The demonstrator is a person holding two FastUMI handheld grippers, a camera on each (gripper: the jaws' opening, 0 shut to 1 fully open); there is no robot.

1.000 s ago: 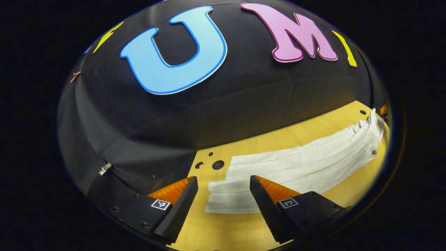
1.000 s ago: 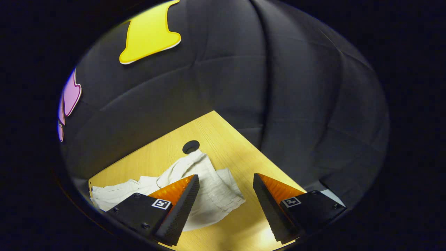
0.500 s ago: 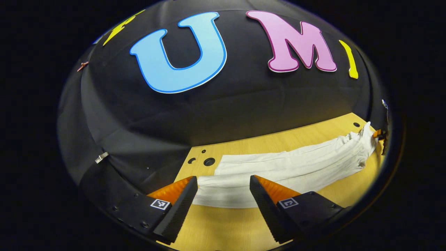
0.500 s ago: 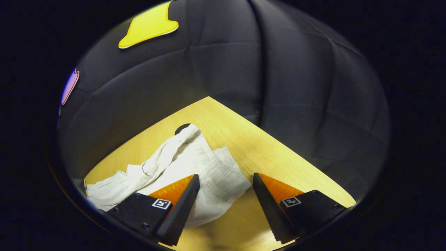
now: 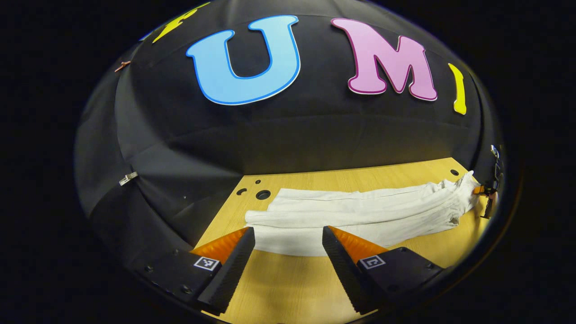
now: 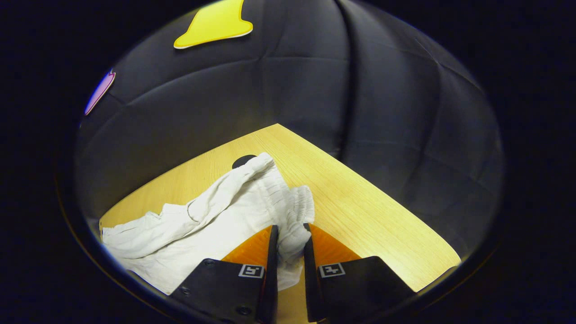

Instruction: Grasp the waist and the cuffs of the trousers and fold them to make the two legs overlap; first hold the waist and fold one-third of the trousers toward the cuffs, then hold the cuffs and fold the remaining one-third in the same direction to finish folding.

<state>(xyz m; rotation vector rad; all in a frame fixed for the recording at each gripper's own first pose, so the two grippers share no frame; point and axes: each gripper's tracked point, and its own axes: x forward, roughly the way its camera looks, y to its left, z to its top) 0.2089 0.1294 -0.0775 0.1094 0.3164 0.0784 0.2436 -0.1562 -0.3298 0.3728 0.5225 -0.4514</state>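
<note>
Trousers [image 5: 360, 213] stretched flat on table [image 5: 292, 292]; right gripper [image 6: 288, 245] clamping waist for folding, left gripper [image 5: 288, 245] spread wide near cuffs.

A pale wooden worktop [image 5: 288, 288] fills the lower part of the left gripper view, with round holes [image 5: 263, 195] near its far corner at about 10 o'clock. Black quilted cloth wall [image 6: 360, 112] rises behind it, meeting the worktop corner at 12 o'clock in the right gripper view.

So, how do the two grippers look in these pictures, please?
The left gripper and the right gripper look alike: each has two wedge-shaped fingers with ribbed inner faces, set on dark blocks with visible screws. Each block carries a small square black-and-white marker. I see no cables or sleeves.
</note>
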